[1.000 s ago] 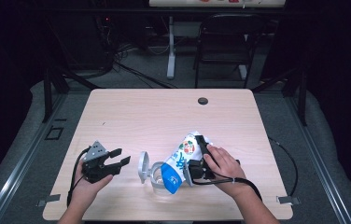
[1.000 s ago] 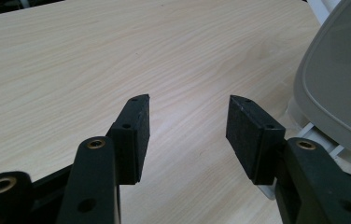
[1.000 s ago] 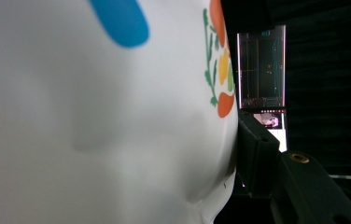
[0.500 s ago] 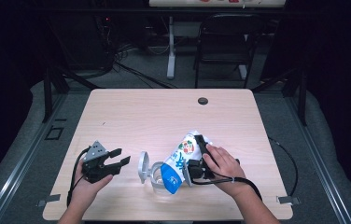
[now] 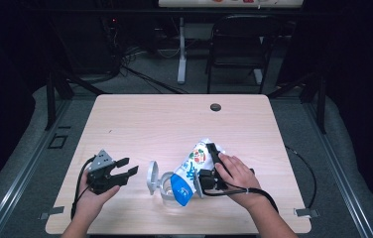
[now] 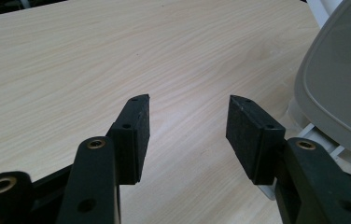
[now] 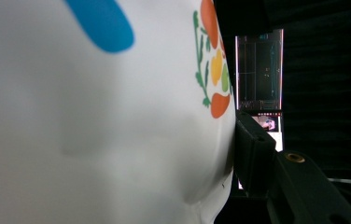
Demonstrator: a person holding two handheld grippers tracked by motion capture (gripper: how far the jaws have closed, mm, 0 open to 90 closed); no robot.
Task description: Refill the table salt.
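A white snack bag (image 5: 191,168) with blue patches and vegetable pictures, lettering unreadable, lies diagonally on the counter (image 5: 174,124), clamped in the right gripper (image 5: 209,171); the left gripper (image 5: 125,171) gapes empty.

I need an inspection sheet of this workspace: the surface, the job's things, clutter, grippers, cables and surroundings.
Surface: wooden table, a dark round hole near its far edge.
Job's things: white printed bag tipped over a clear container with its grey lid open.
Clutter: nothing seen.
Grippers: left gripper open over bare wood; right gripper pressed on the bag.
Cables: black cable over the table's right edge; more on the floor behind.
Surroundings: dark room, black chair behind the table.
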